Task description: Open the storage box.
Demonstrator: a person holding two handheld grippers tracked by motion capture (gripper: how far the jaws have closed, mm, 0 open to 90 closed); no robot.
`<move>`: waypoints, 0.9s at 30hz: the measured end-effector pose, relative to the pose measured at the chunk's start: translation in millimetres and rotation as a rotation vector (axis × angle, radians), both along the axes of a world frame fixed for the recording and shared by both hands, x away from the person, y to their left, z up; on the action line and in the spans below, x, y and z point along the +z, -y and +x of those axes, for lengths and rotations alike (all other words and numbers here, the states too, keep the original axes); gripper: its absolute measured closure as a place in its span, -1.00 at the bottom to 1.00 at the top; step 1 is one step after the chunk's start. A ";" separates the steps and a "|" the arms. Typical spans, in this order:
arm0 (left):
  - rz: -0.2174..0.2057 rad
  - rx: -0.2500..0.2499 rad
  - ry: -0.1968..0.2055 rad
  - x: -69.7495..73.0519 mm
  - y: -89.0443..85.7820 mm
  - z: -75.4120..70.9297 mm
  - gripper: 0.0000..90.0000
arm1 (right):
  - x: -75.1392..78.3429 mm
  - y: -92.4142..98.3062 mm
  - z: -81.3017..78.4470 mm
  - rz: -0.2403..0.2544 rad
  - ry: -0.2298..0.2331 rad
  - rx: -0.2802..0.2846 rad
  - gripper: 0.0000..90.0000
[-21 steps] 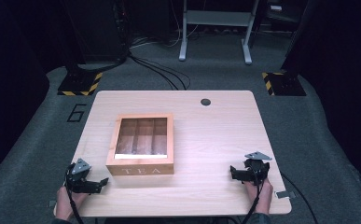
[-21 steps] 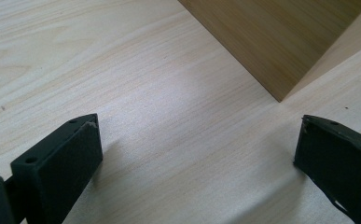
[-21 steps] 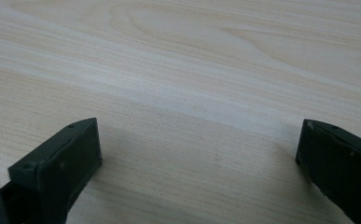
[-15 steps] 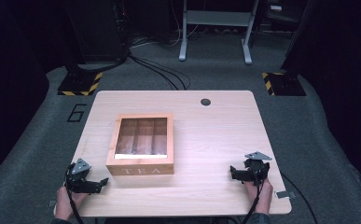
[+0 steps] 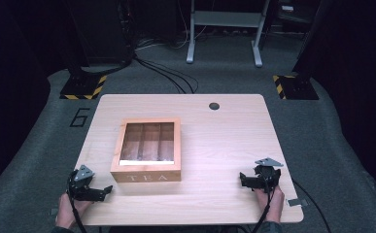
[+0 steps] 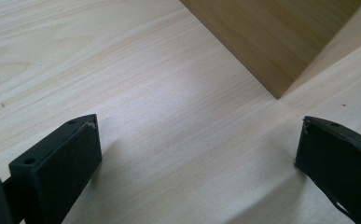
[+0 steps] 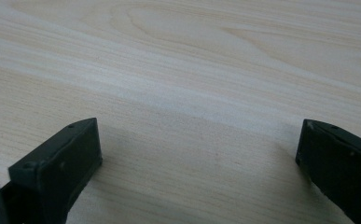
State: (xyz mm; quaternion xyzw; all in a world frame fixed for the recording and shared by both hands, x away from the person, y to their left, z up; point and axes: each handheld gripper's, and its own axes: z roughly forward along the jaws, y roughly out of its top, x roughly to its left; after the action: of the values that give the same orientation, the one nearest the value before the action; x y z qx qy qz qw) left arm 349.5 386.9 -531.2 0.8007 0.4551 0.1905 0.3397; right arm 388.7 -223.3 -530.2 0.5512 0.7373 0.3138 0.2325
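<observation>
A wooden tea box [image 5: 147, 149] with a glass lid and the word TEA on its front stands left of the table's middle. Its near corner [image 6: 281, 51] rises ahead in the left gripper view. My left gripper [image 5: 107, 191] rests on the table's near left corner, pointing right toward the box, and its jaws stand wide open over bare wood [image 6: 197, 154]. Near the front right edge lies my right gripper [image 5: 242, 179], pointing left, also open with nothing between its fingers [image 7: 57, 168].
The light wooden table [image 5: 224, 145] has a dark round grommet [image 5: 214, 106] near its far edge. Cables trail off the near edge from each gripper. Beyond the table, stand feet with striped bases [image 5: 82, 88] sit on grey carpet.
</observation>
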 end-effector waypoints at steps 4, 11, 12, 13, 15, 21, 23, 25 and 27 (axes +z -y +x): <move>-0.036 -0.016 -0.023 3.6 -0.1 -4.4 -0.99 | 0.0 -0.1 -0.1 0.000 -0.001 0.000 -1.00; -0.098 -0.057 0.031 22.3 2.5 -16.4 -0.91 | 0.0 -0.2 -0.1 -0.002 -0.001 -0.001 -1.00; -0.105 -0.068 0.045 25.1 2.7 -18.1 -0.81 | 0.1 -0.1 -0.2 -0.001 -0.003 0.000 -1.00; -0.105 -0.068 0.045 25.1 2.7 -18.1 -0.64 | 0.1 -0.1 -0.2 -0.001 -0.003 0.000 -1.00; -0.125 -0.080 0.062 30.3 3.5 -21.0 -0.41 | 0.0 -0.1 -0.1 0.000 0.000 0.000 -1.00; -0.150 -0.110 0.097 40.0 5.2 -26.7 0.62 | 0.0 0.0 -0.1 0.000 -0.001 0.000 -1.00; -0.143 -0.109 0.101 40.5 6.0 -26.0 0.89 | 0.0 0.0 -0.1 0.000 -0.001 0.000 -1.00; -0.166 -0.108 0.095 39.9 6.8 -25.2 1.00 | 0.0 0.0 -0.1 0.000 -0.001 0.000 -1.00; -0.167 -0.109 0.100 39.3 9.2 -24.2 1.00 | 0.0 0.0 -0.1 0.000 -0.001 0.000 -1.00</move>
State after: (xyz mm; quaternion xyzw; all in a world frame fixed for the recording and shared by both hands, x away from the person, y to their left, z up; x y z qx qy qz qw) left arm 325.3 377.6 -491.9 0.7826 0.4078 0.1728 0.4374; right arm 388.6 -223.3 -530.2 0.5513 0.7374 0.3136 0.2322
